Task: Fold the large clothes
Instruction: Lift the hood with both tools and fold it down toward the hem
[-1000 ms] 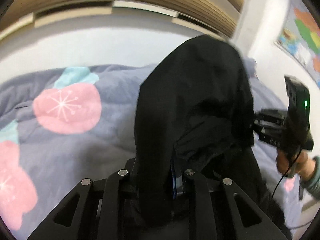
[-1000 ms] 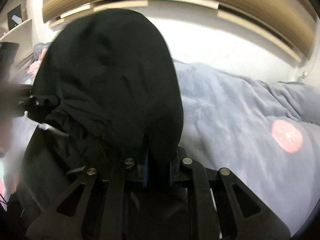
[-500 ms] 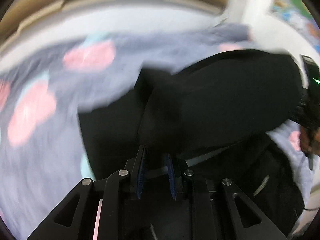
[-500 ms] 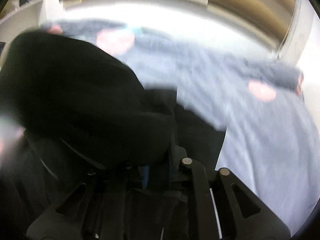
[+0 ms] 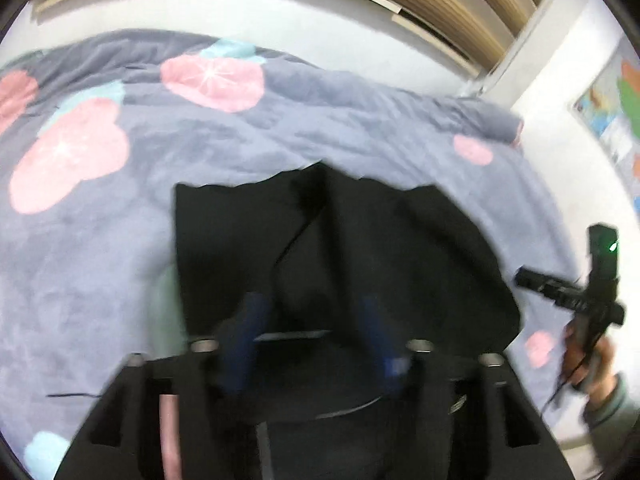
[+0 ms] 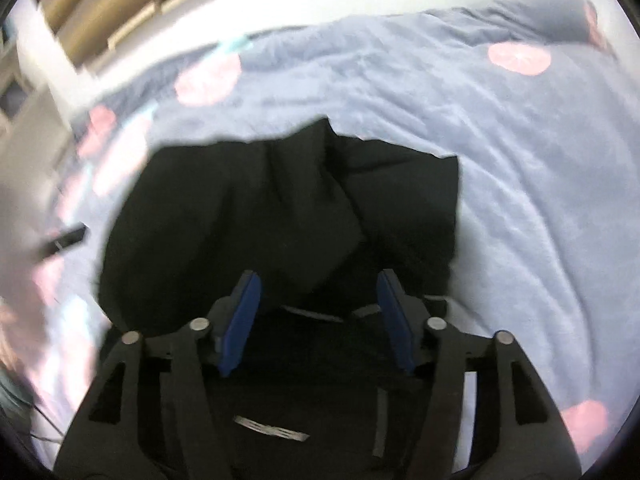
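**Left wrist view: garment released onto the bed**

Left wrist view shows my left gripper (image 5: pixel 316 324) with fingers spread; half a second ago they pinched the black garment (image 5: pixel 360 240), which now lies folded on the blanket (image 5: pixel 100 240). My right gripper (image 6: pixel 318 308) has likewise let go, fingers apart. At 3 o'clock I see the other gripper, blurred. The garment's near edge is hidden beneath both rigs.

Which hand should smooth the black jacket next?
Probably left: the left gripper hangs open right above the jacket, while the right gripper is off to its side.
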